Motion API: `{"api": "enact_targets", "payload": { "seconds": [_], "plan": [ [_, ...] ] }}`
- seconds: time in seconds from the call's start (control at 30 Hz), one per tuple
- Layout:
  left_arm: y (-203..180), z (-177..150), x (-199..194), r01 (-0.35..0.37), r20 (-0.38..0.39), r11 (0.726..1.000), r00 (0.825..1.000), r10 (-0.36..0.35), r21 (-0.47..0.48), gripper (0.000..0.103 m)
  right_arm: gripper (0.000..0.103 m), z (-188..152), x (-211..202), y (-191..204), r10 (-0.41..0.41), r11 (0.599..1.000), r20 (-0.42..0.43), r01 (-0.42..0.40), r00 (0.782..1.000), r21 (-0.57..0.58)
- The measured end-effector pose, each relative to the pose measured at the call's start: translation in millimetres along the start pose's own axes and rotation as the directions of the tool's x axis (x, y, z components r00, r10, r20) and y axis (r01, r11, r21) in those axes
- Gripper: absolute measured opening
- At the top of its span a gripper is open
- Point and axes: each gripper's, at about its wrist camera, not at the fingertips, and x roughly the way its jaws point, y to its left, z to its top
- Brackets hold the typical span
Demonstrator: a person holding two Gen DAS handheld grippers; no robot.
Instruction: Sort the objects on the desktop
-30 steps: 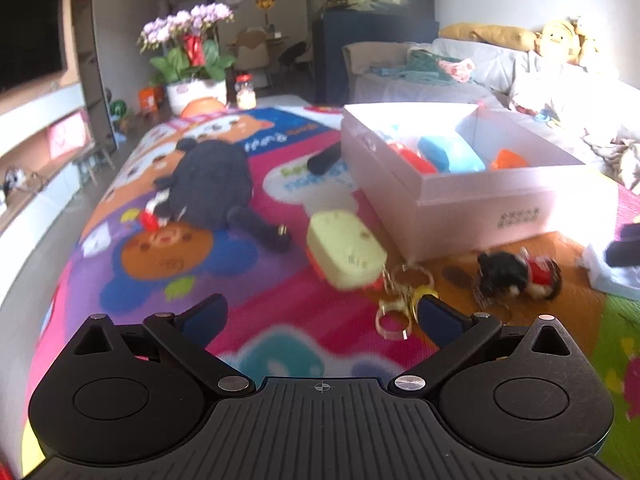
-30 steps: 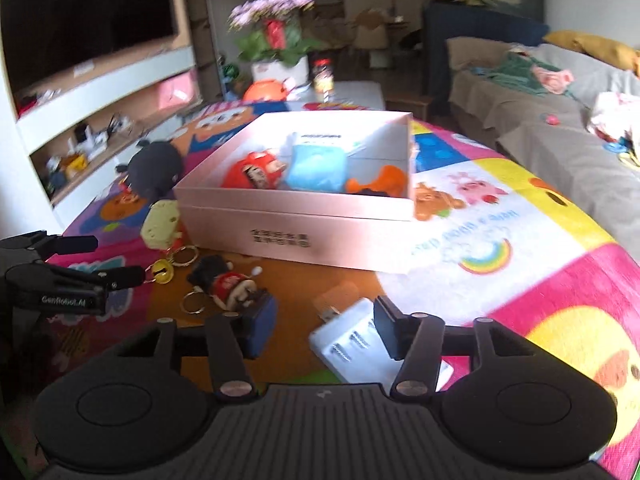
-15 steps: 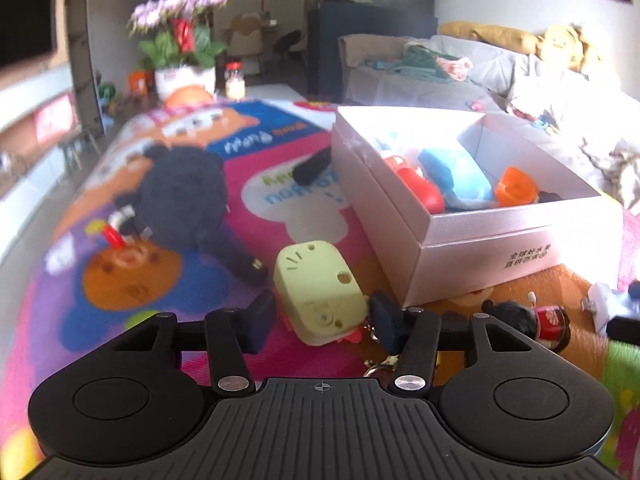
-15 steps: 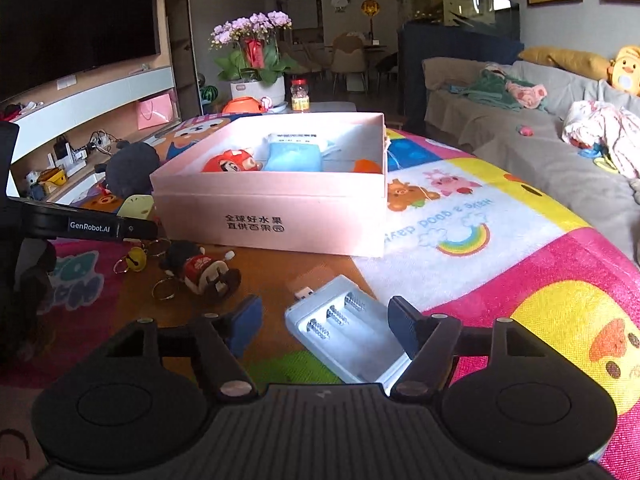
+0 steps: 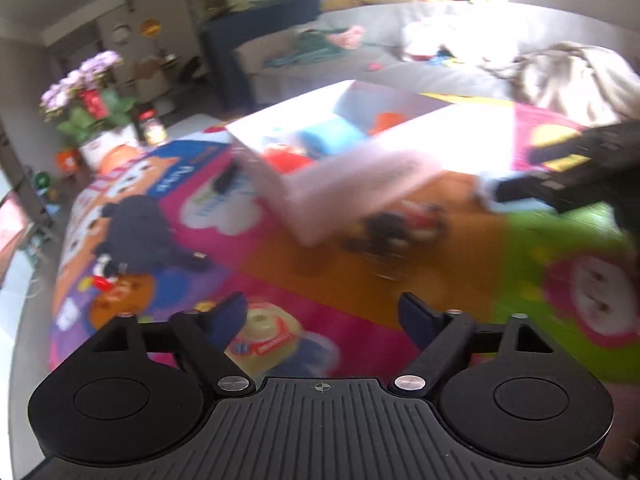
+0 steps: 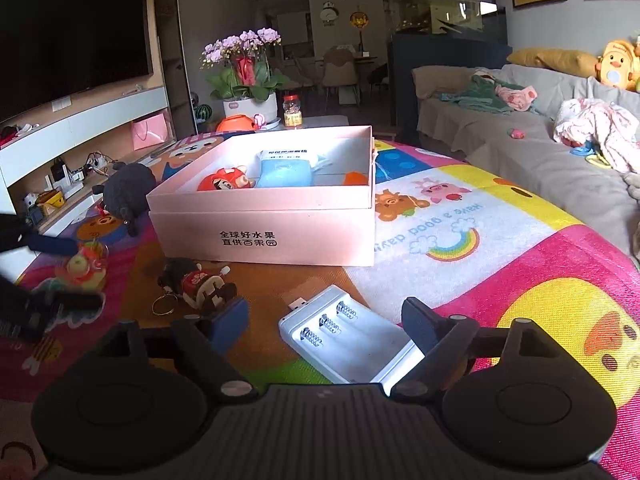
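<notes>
Pink cardboard box (image 6: 264,236) sits open-topped on the colourful cartoon play mat (image 6: 460,232). Inside it: a red-capped figure toy (image 6: 226,182), a light blue pouch (image 6: 284,172), and an orange item (image 6: 355,179) at the right wall.

Right gripper (image 6: 326,320): jaws opening, wide. White plastic battery charger (image 6: 352,344) with spring contacts lies flat on the mat between the fingers; pads not pressing on it, nothing held.

Left gripper (image 5: 322,314): jaws opening, wide, no grip on anything. Left wrist view is motion-blurred. Just inside its left finger a round yellowish shape (image 5: 266,340) shows; can't tell whether it is an object or mat print. From the right wrist view a yellow-and-red toy (image 6: 82,266) lies on the mat between the left gripper's two fingers at the left edge.

Small black-and-red figure keychain (image 6: 196,282) with a metal ring lies on the orange patch of mat, in front of the box's left corner, near the charger. Black plush toy (image 6: 128,192) lies on the mat left of the box.
</notes>
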Motion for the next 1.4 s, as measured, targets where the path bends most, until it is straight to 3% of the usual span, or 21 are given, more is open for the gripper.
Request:
{"api": "enact_targets", "payload": {
  "seconds": [0.1,0.2,0.37,0.5,0.6,0.7,0.77,0.87,0.97,1.07,1.1,1.13,1.2,1.23,1.3,1.4],
  "plan": [
    [-5,-6,-8,0.024,0.009,0.999,1.000,-0.024,-0.042,0.093,0.086,1,2,0,0.000,1.000,-0.009,0.000,1.000,-0.001],
    [-3,-9,-6,-0.028,0.012,0.996,0.999,0.030,-0.081,0.095,0.087,0,2,1,-0.005,1.000,-0.008,0.005,1.000,-0.003],
    [17,-20,-8,-0.084,-0.019,0.971,0.996,0.082,-0.223,0.097,0.091,1,1,-1,-0.019,1.000,-0.016,0.019,1.000,-0.005],
    [30,-30,3,-0.044,-0.053,0.941,0.998,0.027,-0.336,0.099,0.094,3,4,-11,-0.031,0.999,-0.075,0.033,0.997,0.028],
    [30,-29,12,0.026,-0.030,0.922,0.999,-0.040,-0.386,0.100,0.096,3,8,-12,0.086,0.992,-0.145,-0.070,0.986,0.108],
    [26,-22,14,0.145,0.021,0.909,0.989,-0.149,-0.390,0.100,0.096,4,9,0,0.313,0.945,-0.181,-0.287,0.932,0.159],
    [24,-19,10,0.176,0.054,0.913,0.984,-0.168,-0.367,0.100,0.096,9,5,9,0.336,0.939,-0.162,-0.318,0.928,0.129],
    [33,-16,4,0.122,0.085,0.929,0.991,-0.099,-0.348,0.100,0.096,27,-3,18,0.262,0.965,-0.118,-0.259,0.958,0.041],
    [56,-13,5,-0.048,0.080,0.924,0.993,0.085,-0.380,0.101,0.094,59,-6,35,0.192,0.973,-0.080,-0.200,0.978,-0.111],
    [80,-16,14,-0.239,0.075,0.874,0.952,0.297,-0.424,0.101,0.073,102,3,59,0.205,0.953,-0.079,-0.217,0.976,-0.211],
    [89,-19,19,-0.270,0.059,0.845,0.941,0.333,-0.462,0.101,0.055,119,12,70,0.226,0.947,-0.105,-0.244,0.968,-0.208],
    [98,-24,23,-0.267,0.048,0.818,0.940,0.337,-0.509,0.101,0.038,138,25,81,0.254,0.942,-0.148,-0.279,0.956,-0.186],
    [111,-35,32,-0.227,0.028,0.772,0.953,0.302,-0.594,0.101,0.026,173,59,104,0.292,0.938,-0.254,-0.328,0.922,-0.112],
    [116,-38,33,-0.213,0.018,0.753,0.958,0.286,-0.623,0.101,0.023,189,80,117,0.289,0.942,-0.304,-0.326,0.908,-0.081],
    [123,-43,25,-0.185,0.061,0.723,0.952,0.300,-0.665,0.102,0.022,212,123,142,0.251,0.957,-0.377,-0.287,0.892,-0.041],
    [129,-54,20,-0.162,0.082,0.674,0.946,0.315,-0.721,0.102,0.022,226,187,170,0.199,0.977,-0.499,-0.211,0.843,0.033]
  ]
}}
